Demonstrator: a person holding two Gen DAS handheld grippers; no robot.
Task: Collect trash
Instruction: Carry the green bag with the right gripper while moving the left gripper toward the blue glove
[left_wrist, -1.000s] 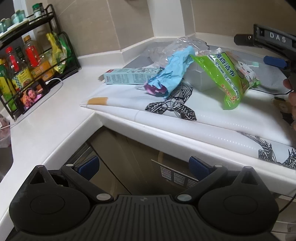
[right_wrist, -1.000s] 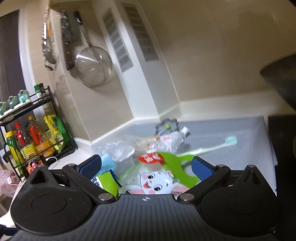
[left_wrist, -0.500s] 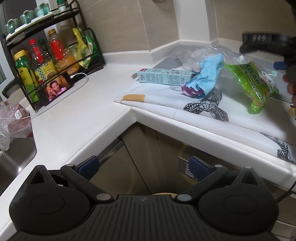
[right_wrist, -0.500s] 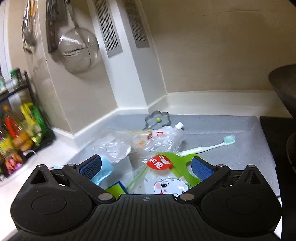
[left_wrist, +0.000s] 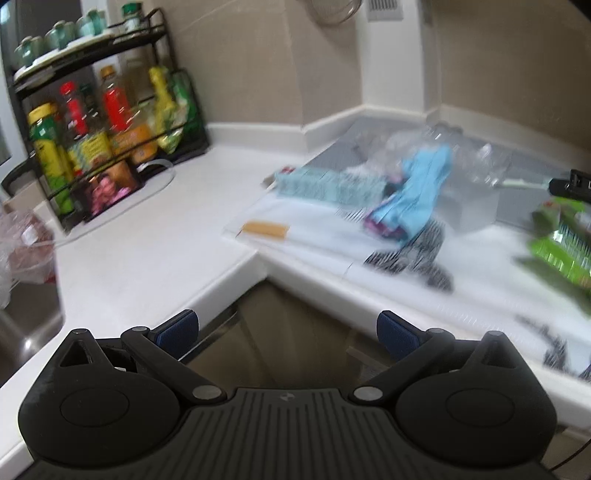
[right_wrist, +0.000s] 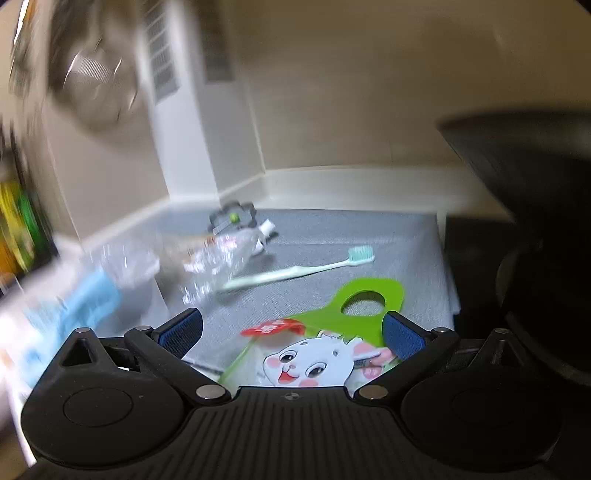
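A white L-shaped kitchen countertop (left_wrist: 147, 254) runs along beige tiled walls, with a black wire rack (left_wrist: 103, 122) of bottles at its far left end and a metal strainer (right_wrist: 92, 81) hanging on the wall. Both views are blurred by motion. A grey mat (right_wrist: 332, 236) covers the back corner of the countertop, and a white printed sheet (left_wrist: 332, 240) lies along the front edge beside it.

The trash is gathered across these two. A pale teal carton (left_wrist: 325, 184) lies flat near the sheet's far left corner, and a crumpled blue wrapper (left_wrist: 417, 195) rests just beside it. Behind them, crushed clear plastic (right_wrist: 221, 258) is heaped on the mat, with a mint toothbrush (right_wrist: 306, 269) lying beside it. A green pouch (right_wrist: 332, 347) printed with a white cartoon animal lies at the mat's front edge.

The left gripper (left_wrist: 288, 328) hangs out in front of the countertop's inner corner, over the cabinet fronts, its jaws spread wide and holding nothing. The right gripper (right_wrist: 291, 332) hovers low over the green pouch, jaws likewise wide apart, with the pouch showing between its fingers (right_wrist: 402, 336); contact cannot be told.
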